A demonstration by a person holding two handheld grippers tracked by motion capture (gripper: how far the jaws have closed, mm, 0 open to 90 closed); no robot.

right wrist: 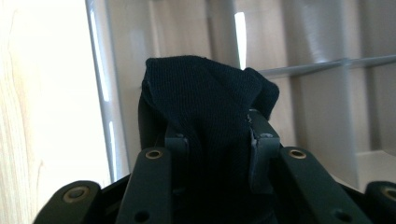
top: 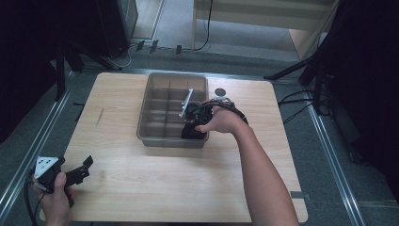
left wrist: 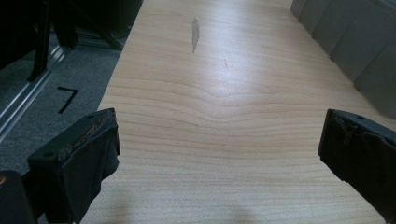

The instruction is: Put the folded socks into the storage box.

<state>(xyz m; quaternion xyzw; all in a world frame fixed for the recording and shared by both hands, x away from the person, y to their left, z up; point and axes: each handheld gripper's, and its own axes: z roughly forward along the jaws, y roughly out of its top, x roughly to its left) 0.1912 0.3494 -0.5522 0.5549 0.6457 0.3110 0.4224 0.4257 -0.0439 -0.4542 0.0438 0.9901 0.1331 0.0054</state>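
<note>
You are working on a brightly lit wooden table (top: 141, 188) ringed by near-black surroundings in the high view, which is soft and slightly grainy, with your forearm throwing only a faint shadow on the wood. In your left gripper view a pale sheen of glare sits across the middle of the tabletop, the grain stays sharp farther off, and the two near jaws are a little blurred and dark. In your right gripper view the wood at the left edge is blown out almost white, bright streaks of reflection run down the grey bin (right wrist: 317, 93) walls, and the dark cloth (right wrist: 210, 107) keeps its knit texture while its lower part sinks into shadow.
</note>
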